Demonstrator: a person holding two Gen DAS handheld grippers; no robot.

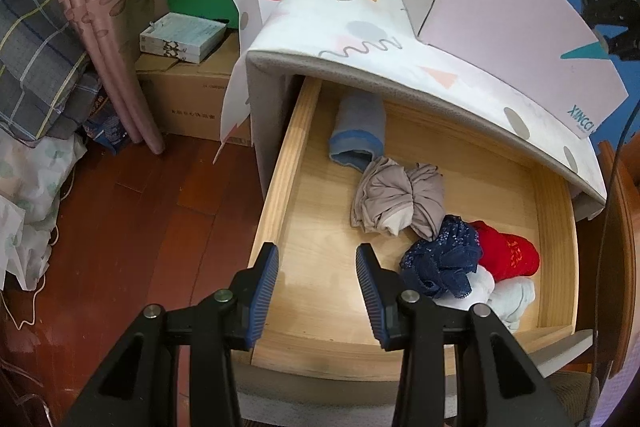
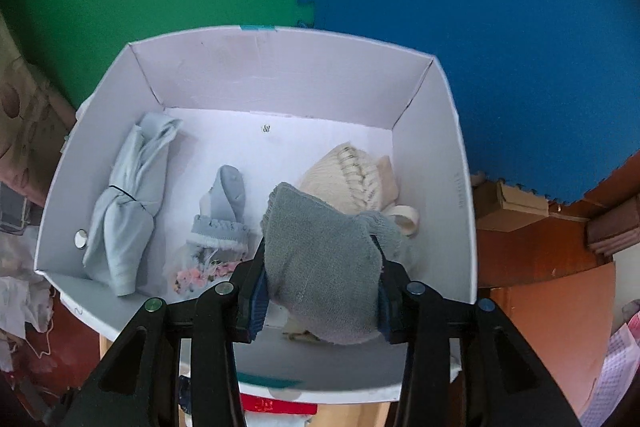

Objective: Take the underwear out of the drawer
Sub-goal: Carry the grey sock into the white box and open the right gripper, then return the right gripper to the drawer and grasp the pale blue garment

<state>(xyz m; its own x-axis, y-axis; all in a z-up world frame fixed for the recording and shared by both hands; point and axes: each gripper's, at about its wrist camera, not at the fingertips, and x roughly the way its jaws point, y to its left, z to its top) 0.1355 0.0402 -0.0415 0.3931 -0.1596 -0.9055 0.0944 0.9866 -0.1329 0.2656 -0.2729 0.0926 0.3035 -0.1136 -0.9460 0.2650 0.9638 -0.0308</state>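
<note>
Left gripper (image 1: 317, 267): jaws part-open and empty, hanging over the wooden drawer (image 1: 280, 179).
Drawer contents: blue-edged roll (image 1: 358, 131), beige bundle (image 1: 400, 195), navy lace piece (image 1: 440, 259), red piece (image 1: 506, 251).
Right gripper (image 2: 322, 267): over the white box (image 2: 280, 67), grey-green underwear (image 2: 320, 259) between its loosening jaws.
Box contents: pale blue (image 2: 128, 203), cream knit (image 2: 356, 175).
</note>
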